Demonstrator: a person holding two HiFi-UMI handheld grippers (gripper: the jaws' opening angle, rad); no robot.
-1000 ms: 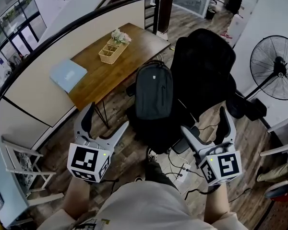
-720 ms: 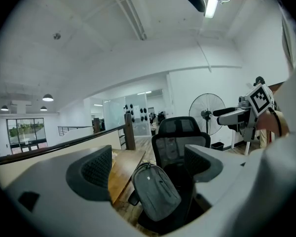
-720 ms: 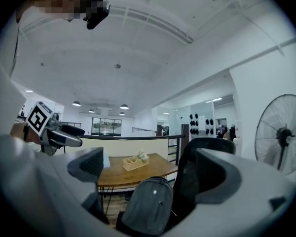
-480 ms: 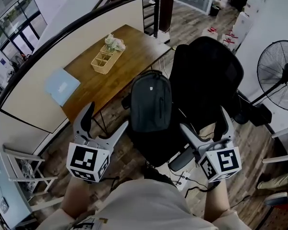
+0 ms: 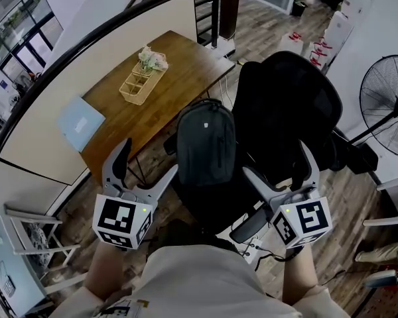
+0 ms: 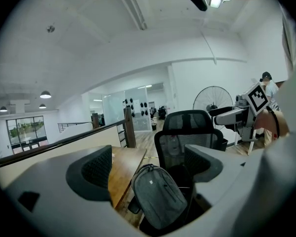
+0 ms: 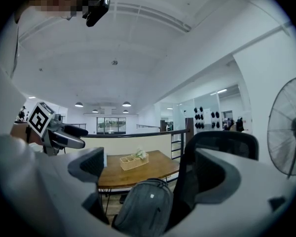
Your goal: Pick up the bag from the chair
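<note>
The bag (image 5: 206, 142) leans upright on the chair (image 5: 288, 111), hiding its seat, while the left gripper (image 5: 144, 169) and right gripper (image 5: 274, 171) hover short of it, jaws spread, empty.

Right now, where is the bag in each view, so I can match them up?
Head view: bag at centre, on the chair.
Left gripper view: bag low, at centre.
Right gripper view: bag at the bottom, left of centre.
Shared landmark: the chair's black backrest, next to the bag in all three.
</note>
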